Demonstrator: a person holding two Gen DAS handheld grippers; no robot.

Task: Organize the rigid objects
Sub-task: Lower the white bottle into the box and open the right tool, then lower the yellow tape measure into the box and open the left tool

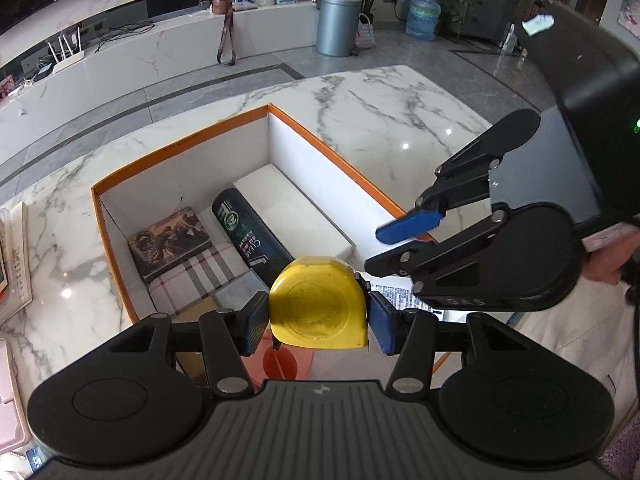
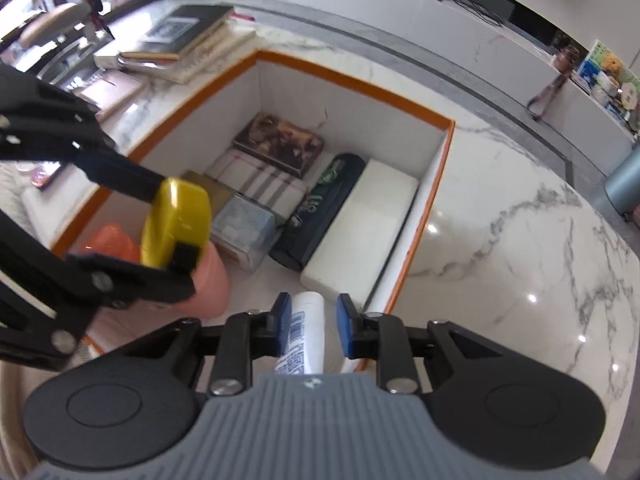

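Note:
A yellow tape measure (image 1: 316,304) is clamped between the blue pads of my left gripper (image 1: 319,320), which hangs over the near end of an orange-rimmed white box (image 1: 180,146). From the right wrist, the same tape measure (image 2: 176,224) shows edge-on above a peach cup (image 2: 212,284). My right gripper (image 2: 314,320) hovers over the box's near right corner. A white printed bottle (image 2: 306,332) lies below it between the pads, with a gap on its right side. In the left wrist view nothing sits between the right gripper's fingers (image 1: 408,226).
The box holds a brown picture box (image 1: 172,240), a plaid item (image 1: 200,276), a dark bottle (image 1: 248,232), a long white block (image 1: 296,212) and a grey box (image 2: 244,224). Stacked books (image 2: 180,40) lie on the marble table (image 1: 380,120) beside it.

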